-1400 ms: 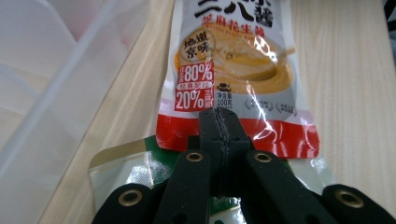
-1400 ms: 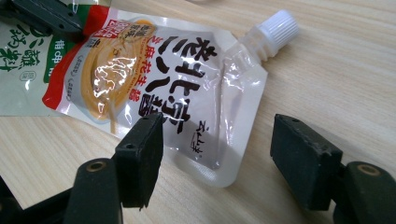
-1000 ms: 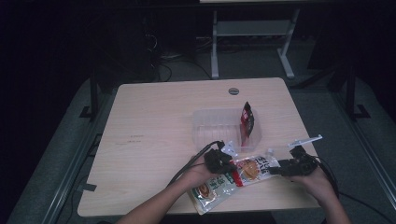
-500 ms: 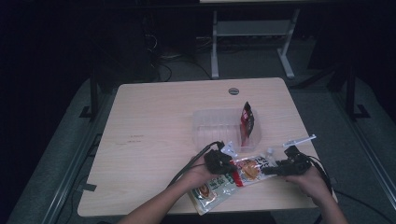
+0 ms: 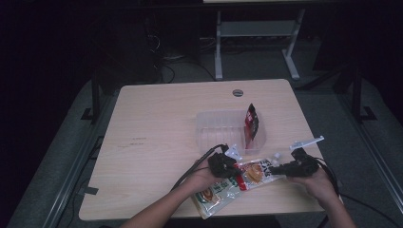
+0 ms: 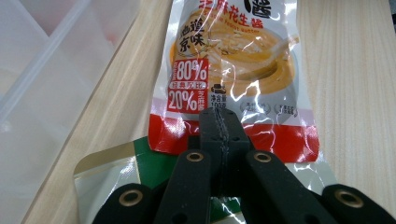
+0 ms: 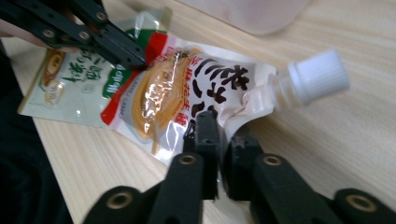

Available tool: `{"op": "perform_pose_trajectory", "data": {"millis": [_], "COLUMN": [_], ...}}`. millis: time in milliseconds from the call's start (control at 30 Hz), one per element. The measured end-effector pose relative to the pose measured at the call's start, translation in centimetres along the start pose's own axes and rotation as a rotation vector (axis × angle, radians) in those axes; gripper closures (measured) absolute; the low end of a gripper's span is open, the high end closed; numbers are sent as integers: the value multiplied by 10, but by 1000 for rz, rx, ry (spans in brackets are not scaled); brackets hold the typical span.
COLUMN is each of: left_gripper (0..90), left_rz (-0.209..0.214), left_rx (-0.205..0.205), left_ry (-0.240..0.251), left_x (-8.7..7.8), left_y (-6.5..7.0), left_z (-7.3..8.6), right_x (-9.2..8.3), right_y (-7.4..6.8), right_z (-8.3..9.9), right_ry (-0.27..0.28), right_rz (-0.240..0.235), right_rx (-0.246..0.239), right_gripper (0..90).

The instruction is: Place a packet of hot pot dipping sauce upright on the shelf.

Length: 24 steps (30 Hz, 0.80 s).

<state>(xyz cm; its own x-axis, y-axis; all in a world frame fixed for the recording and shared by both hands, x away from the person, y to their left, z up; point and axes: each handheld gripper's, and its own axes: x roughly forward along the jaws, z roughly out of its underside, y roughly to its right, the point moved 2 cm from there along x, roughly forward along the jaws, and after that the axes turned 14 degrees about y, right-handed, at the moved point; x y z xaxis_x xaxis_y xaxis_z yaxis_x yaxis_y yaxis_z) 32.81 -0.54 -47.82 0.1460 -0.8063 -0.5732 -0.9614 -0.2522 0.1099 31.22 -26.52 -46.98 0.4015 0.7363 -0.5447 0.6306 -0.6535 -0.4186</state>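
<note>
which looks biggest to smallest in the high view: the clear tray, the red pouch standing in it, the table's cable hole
1. clear tray, clearly largest
2. red pouch, far smaller than the tray
3. cable hole, smallest; it sits slightly farther from the camera, but the gap looks real

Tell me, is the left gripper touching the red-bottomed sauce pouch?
Touching. In the left gripper view, the left gripper has its jaws shut on the bottom edge of the red-bottomed sauce pouch.

It looked like a lab or test room, not a home. A plain light wooden table (image 5: pixel 157 142) with a round cable hole (image 5: pixel 238 92) stood on grey carpet (image 5: pixel 71 142). The room around it was dark. Black cables (image 5: pixel 166 71) lay behind, near a white metal stand (image 5: pixel 256 33).
</note>
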Motion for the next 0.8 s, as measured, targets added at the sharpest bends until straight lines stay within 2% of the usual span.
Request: {"op": "perform_pose_trajectory", "data": {"millis": [167, 333, 567, 733, 800], "left_gripper": [899, 899, 899, 899, 899], "left_rz": [3, 1, 5, 14, 14], "left_rx": [1, 5, -5, -14, -6], "left_ry": [2, -1, 7, 5, 0], "left_x": [0, 0, 0, 0, -1], "left_y": [0, 0, 0, 0, 1], "left_z": [0, 0, 0, 0, 0], "right_x": [-2, -6, -11, -12, -12], "right_y": [-3, -8, -14, -24, -29], "right_z": [-1, -4, -10, -15, -19], "right_ry": [23, 59, 127, 184, 213], "right_rz": [-14, -30, -79, -132, -178], "right_rx": [-31, -41, -43, -45, -42], "right_gripper": [882, 888, 892, 895, 895]}}
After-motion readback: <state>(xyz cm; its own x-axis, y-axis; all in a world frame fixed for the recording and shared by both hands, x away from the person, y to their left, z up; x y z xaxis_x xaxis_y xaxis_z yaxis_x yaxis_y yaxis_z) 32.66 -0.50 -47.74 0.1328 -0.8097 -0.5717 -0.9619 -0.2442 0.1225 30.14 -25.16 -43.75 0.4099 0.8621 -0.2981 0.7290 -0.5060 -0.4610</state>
